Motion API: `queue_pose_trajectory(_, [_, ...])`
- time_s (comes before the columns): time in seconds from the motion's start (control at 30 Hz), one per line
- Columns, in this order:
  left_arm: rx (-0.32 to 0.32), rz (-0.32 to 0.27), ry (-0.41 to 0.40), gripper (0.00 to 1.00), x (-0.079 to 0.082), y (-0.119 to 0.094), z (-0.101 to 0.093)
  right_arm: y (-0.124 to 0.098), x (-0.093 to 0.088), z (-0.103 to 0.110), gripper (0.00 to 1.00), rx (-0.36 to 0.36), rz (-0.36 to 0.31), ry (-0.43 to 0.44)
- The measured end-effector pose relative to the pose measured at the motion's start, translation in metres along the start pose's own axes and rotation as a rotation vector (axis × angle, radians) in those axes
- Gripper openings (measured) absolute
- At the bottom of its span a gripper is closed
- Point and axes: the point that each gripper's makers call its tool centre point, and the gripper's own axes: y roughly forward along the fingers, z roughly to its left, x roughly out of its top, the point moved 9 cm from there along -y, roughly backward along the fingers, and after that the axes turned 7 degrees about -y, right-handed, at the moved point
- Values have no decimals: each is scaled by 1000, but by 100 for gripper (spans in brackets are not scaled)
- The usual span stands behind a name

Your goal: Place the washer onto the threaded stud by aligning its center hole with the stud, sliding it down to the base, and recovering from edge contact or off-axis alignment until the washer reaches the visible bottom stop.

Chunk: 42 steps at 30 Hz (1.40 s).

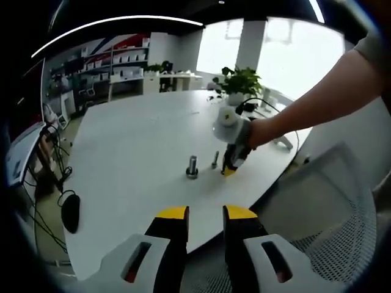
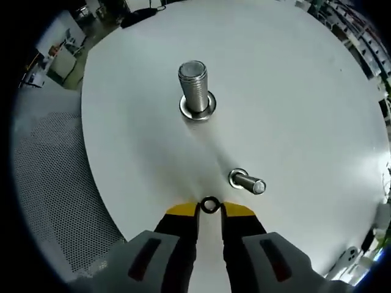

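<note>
Right tool (image 2: 209, 210): yellow-tipped jaws nearly together at the bottom of the right gripper view, with a small dark washer (image 2: 209, 204) at their tips; it looks pinched by its rim, though whether it also rests on the bench I cannot tell.
Washer handling: likely light, stiff metal, thin and smooth, so prone to slip or tip; best held by opposite outer edges, leaving the center hole free.
Small stud (image 2: 247, 182): slim threaded stud just beyond the tips and a little to their right, standing on a washer-like base on the white bench (image 2: 293, 97).
Large stud (image 2: 193, 90): thicker threaded bolt farther ahead, well apart from the tips.
Left tool (image 1: 204, 213): jaws apart and empty, held back over the near bench edge, well short of both studs.
Seen from the left tool: the right tool works beside the studs ahead, a person's forearm (image 1: 317, 97) reaching in from the right.
Progress: washer not yet on a stud.
</note>
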Motion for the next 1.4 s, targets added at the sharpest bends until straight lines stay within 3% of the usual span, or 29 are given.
queue_pose_trajectory(0.17, [0, 0, 2, 20, 0, 0, 0, 3, 6, 4, 15, -25, 50, 2])
queue_pose_trajectory(0.23, [0, -1, 0, 20, 0, 0, 0, 3, 8, 4, 15, -32, 75, -65])
queue_pose_trajectory(0.33, [0, 0, 0, 20, 0, 0, 0, 2, 7, 3, 15, -26, 74, -47])
queue_pose_trajectory(0.8, [-6, -19, -9, 21, 1, -1, 0, 0, -9, 6, 13, -68, -70, 61])
queue_pose_trajectory(1.1, [-15, -7, -5, 21, 0, 0, -1, -1, -15, 8, 13, -59, -86, 104])
queue_pose_trajectory(1.27, [-34, 5, -16, 26, -1, 1, -3, -3, -19, 12, 13, -60, -63, 99])
queue_pose_trajectory(1.4, [-32, 23, -11, 26, -3, 1, -3, -2, -22, 13, 13, -69, -96, 164])
